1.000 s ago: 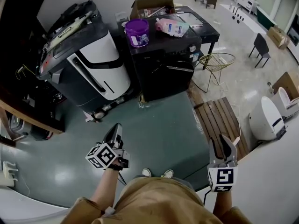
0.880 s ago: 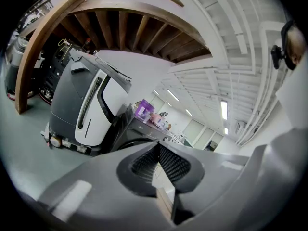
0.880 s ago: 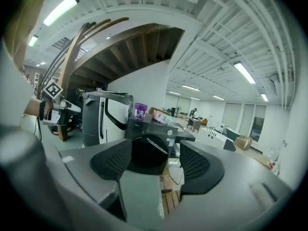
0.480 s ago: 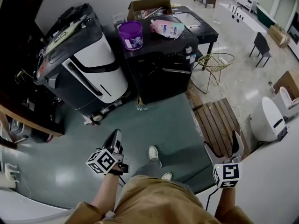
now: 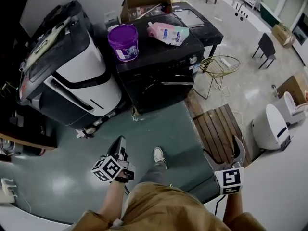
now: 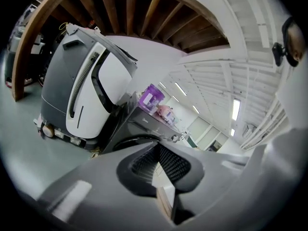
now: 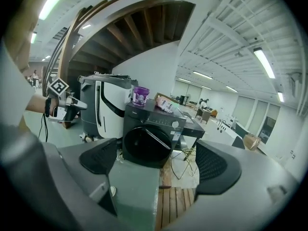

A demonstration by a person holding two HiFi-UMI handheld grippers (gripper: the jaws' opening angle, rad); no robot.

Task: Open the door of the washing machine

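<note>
Head view: washer (image 5: 159, 81) sits lower and larger in frame than a second ago. One shoe (image 5: 159, 154) is now out in front; a second ago both were tucked close under the person. Right gripper (image 5: 224, 153) had its fingers nearly together then; they now stand wide apart, with nothing between them. Left gripper (image 5: 118, 143) sits at much the same spot in the frame, fingers together, empty.

Door (image 5: 166, 88) is round and dark, on the washer's front, shut, facing the person. Right gripper view frames the door (image 7: 147, 146) in the gap between its fingers, well apart from them.

Edges:
- Tub (image 5: 123, 41) and pouch (image 5: 168, 32) rest on the washer's top.
- Grey-white machine (image 5: 72, 76) stands just beside the washer's left flank.
- Wire frame (image 5: 219, 66) is near its right corner; slat board (image 5: 219, 129) lies on the floor (image 5: 154, 124) to the right, under the right gripper.
- Green floor runs bare from the shoe to the door.
</note>
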